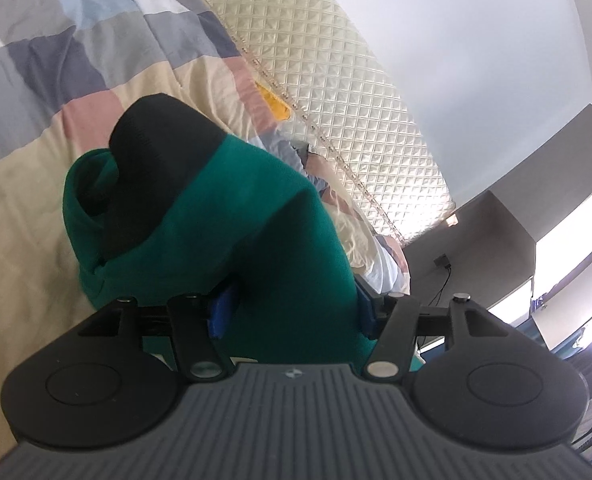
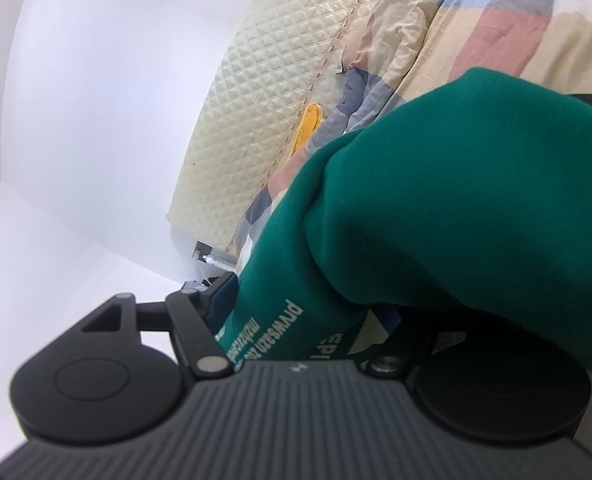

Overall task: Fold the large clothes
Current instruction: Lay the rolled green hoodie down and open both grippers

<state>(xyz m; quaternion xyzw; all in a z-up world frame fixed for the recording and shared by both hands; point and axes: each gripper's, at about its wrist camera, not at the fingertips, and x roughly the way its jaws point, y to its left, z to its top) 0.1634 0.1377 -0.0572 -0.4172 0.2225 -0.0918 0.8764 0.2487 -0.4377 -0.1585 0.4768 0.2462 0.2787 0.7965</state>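
Patchwork bed (image 1: 35, 184), green sweatshirt (image 1: 231, 216) bunched between both part-open claws, left claw (image 1: 291, 312) and right claw (image 2: 296, 312), grip uncertain; best lift evenly, keeping edges aligned.

**Soft knit, crisp quilting, matt plastic**

The green sweatshirt (image 1: 255, 216) is a thick, matt cotton-like knit with a fine, soft face; its black cuff (image 1: 155, 152) is ribbed and duller still. Pale printed lettering (image 2: 263, 332) sits flat on the green cloth. The patchwork duvet cover (image 1: 55, 80) looks like thin woven cotton, matt and creased. The cream headboard (image 1: 336, 80) is diamond-quilted, with a slight satin sheen and a beaded trim. The left gripper (image 1: 291, 312) has matt black plastic arms, a ribbed grey plastic body, shiny metal pivot pins and blue plastic fingers (image 1: 219, 312). The right gripper (image 2: 296, 312) is of the same plastics. The wall (image 2: 95, 80) is smooth, matt white.
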